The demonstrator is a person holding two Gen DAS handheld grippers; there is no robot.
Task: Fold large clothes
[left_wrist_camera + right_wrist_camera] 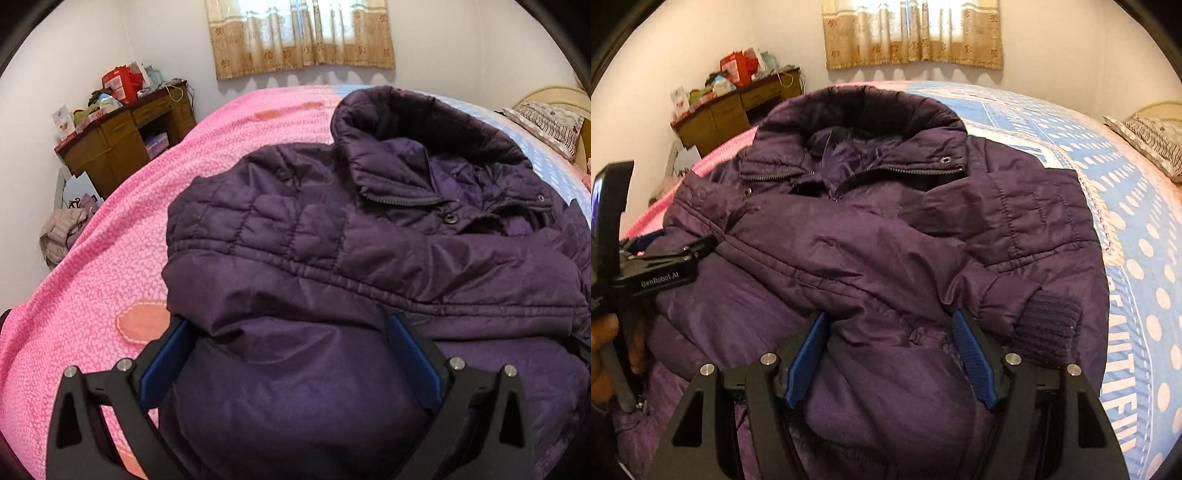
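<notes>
Across the bed (110, 229), with pink cover at left and blue dotted cover (1126, 221) at right, lies the purple quilted jacket (332, 240), partly folded, hood toward the far wall. Beyond, a wooden desk (122, 140) stands in the far left corner under a curtain (303, 37). Near the jacket's folded-up lower part, the left gripper (288, 325) and the right gripper (890, 321) both have fingers spread, released, with fabric bulging between them.

left gripper (288, 325) open-jawed, right gripper (890, 325) open-jawed
</notes>
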